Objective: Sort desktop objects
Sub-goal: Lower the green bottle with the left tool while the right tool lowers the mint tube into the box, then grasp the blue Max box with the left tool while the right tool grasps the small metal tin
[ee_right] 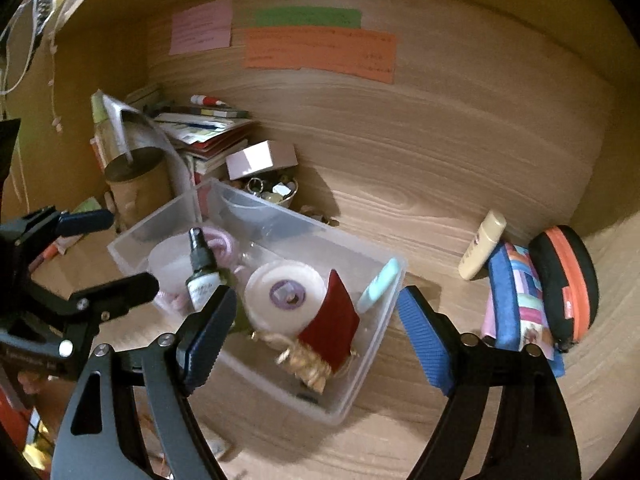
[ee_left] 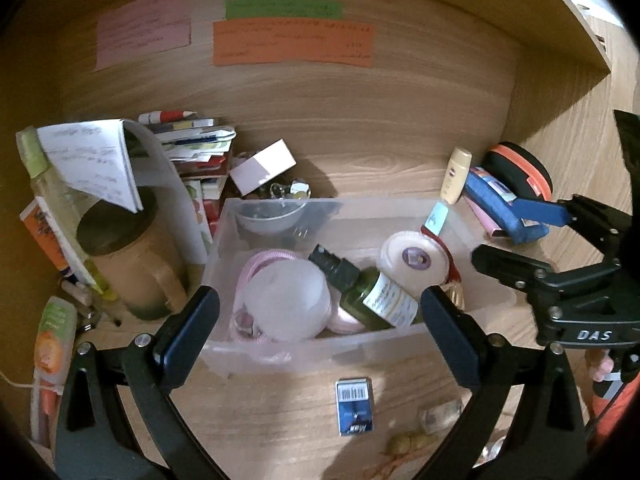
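Left gripper [ee_left: 318, 320] and right gripper [ee_right: 316, 328], both with jaws apart and empty, above the near edge of the clear bin [ee_left: 280, 352]. In the bin: green bottle [ee_left: 372, 296], white jar [ee_left: 416, 260]. Beyond: cream tube [ee_left: 456, 176], pouches [ee_right: 516, 300], back wall notes [ee_left: 292, 44].

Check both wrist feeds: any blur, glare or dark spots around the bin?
Left wrist view: bin fairly sharp, edges of frame dark, straight lines bowed by the fisheye. Right wrist view: motion-blurred, especially the gold bag; no strong glare in either.
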{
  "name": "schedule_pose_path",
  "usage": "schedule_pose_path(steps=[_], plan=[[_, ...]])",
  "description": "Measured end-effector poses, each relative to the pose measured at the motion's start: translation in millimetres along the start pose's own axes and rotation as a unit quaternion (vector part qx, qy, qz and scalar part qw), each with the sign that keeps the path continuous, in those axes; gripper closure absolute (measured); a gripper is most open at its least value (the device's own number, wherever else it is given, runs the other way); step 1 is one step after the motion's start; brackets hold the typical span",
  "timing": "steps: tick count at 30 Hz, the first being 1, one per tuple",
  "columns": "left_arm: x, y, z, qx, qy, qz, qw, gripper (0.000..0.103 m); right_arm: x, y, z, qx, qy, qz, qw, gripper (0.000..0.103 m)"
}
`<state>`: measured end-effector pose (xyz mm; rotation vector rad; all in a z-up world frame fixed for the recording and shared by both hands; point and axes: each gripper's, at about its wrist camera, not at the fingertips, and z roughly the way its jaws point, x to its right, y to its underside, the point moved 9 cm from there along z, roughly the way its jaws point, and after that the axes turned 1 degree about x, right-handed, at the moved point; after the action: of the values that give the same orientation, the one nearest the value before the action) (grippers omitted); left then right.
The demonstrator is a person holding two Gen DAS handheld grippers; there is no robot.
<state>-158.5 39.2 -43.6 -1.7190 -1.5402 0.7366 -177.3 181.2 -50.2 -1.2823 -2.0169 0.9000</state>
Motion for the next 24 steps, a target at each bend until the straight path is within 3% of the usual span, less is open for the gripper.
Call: schedule_pose_path(steps=[5, 10, 24], plan=[[-3, 12, -8, -0.008, -0.012, 0.007, 0.9999, 0.001, -6, 13, -19, 0.004, 0.001, -0.008, 1.0, 0.022], [-8, 31, -7, -0.043, -0.023, 0.005, 0.9988, 0.001, -11, 30, -32, 0.003, 0.002, -0.013, 1.0, 0.017], [-19, 95, 20, -0.137, 0.008, -0.012, 0.9905, 0.001, -4, 91, -35, -0.04, -0.009, 0.002, 0.999, 0.016]])
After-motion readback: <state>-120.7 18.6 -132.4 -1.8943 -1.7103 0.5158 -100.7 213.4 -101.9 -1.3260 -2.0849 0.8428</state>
